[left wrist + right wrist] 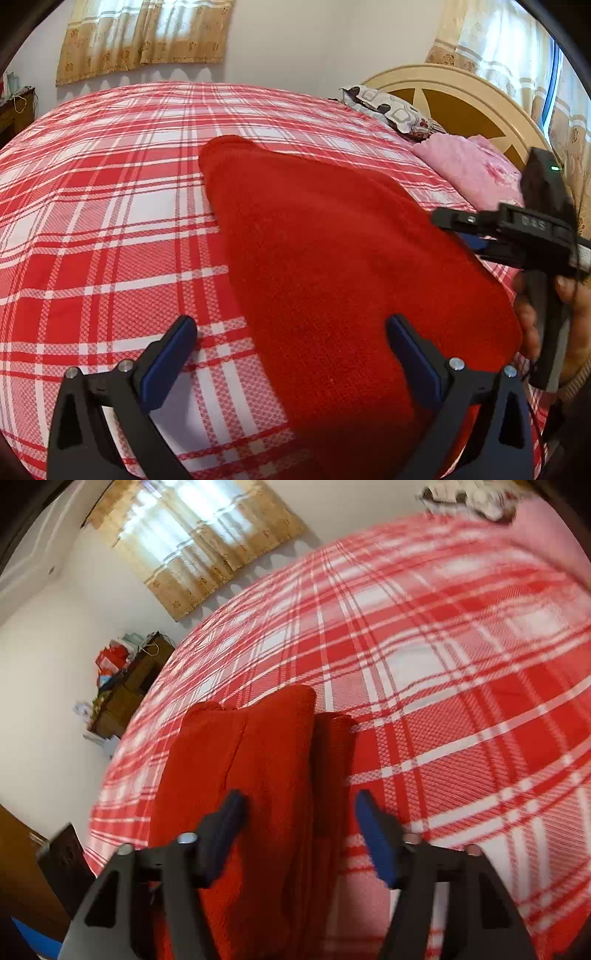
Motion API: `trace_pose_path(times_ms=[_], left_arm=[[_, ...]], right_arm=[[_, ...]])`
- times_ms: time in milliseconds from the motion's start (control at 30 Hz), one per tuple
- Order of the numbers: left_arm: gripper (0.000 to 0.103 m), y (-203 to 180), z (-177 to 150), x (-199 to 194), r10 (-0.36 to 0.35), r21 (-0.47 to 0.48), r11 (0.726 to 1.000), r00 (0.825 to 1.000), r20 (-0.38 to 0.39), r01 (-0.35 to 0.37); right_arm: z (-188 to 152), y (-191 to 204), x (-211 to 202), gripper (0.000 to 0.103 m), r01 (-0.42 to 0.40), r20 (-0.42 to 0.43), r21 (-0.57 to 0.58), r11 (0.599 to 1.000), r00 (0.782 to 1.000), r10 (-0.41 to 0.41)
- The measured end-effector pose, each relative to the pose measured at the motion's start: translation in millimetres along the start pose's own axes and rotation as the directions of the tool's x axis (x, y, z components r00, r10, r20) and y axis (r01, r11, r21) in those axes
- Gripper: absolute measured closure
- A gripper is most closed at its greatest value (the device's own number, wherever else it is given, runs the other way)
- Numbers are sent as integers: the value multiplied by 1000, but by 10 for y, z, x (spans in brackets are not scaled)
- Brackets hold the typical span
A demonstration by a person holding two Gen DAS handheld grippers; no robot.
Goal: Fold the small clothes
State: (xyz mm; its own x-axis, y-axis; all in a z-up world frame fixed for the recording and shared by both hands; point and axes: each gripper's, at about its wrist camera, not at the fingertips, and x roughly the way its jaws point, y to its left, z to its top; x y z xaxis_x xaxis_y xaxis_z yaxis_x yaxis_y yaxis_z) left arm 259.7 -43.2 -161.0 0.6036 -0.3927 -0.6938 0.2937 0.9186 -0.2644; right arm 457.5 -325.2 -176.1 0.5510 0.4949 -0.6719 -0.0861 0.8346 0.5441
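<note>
Counting one red garment (332,266), perhaps folded, two grippers

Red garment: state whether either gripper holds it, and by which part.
Neither holds it. The left gripper and right gripper both stand open over the red garment, which lies loose on the plaid bedspread.

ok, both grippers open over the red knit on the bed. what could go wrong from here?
1. The red garment lies in loose layers with a raised fold beside the right gripper; a shallow pinch may catch only the top layer.
2. Red on the red plaid bedspread: edges are hard to pick out.
3. The left gripper straddles the garment's edge and could also pinch bedspread.
</note>
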Motion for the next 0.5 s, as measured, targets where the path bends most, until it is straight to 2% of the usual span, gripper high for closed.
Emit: trace_pose_path(times_ms=[200,500], left_arm=[[0,27,-6,8,-19,-15,1000,1000,-12,19],[0,12,11,34,-31,-18,999,999,-24,30]], right_arm=[[70,-123,139,30,-38,3,22,999,999,38],[147,-90,298,30,-52,21,-5,999,998,52]])
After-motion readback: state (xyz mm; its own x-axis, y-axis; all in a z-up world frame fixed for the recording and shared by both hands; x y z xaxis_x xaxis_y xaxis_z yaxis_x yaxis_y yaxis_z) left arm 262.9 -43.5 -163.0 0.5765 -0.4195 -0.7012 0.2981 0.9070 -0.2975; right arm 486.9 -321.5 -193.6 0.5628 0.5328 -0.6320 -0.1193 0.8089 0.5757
